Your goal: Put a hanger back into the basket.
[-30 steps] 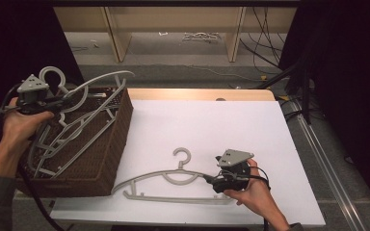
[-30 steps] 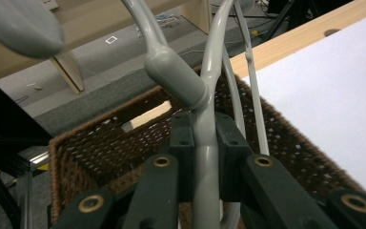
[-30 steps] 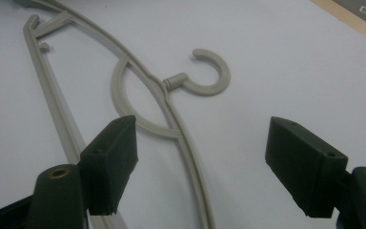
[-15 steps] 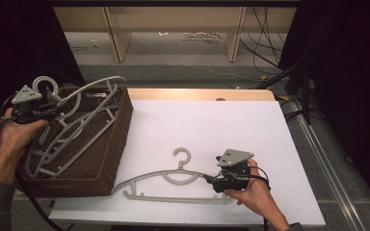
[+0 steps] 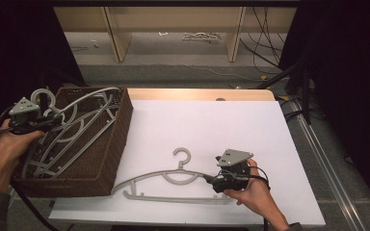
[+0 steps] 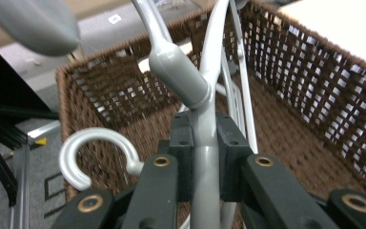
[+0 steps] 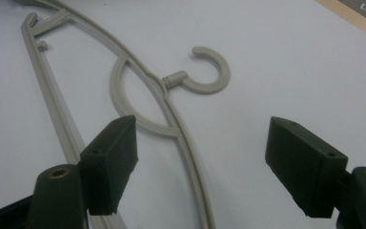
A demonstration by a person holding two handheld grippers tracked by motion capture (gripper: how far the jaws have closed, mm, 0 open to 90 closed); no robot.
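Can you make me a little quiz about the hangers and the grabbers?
1. True or false: the left gripper is shut on a grey hanger over the brown basket.
2. Where does the beige hanger lie? A) in the basket B) flat on the white table C) on the floor
3. Fill in: the right gripper has its jaws ____.

Key: 1 true; 2 B; 3 open, with the beige hanger's arm passing between them.

Basket (image 5: 103, 159) left on the table (image 5: 221, 120) — one hanger (image 5: 173, 180) right of it.
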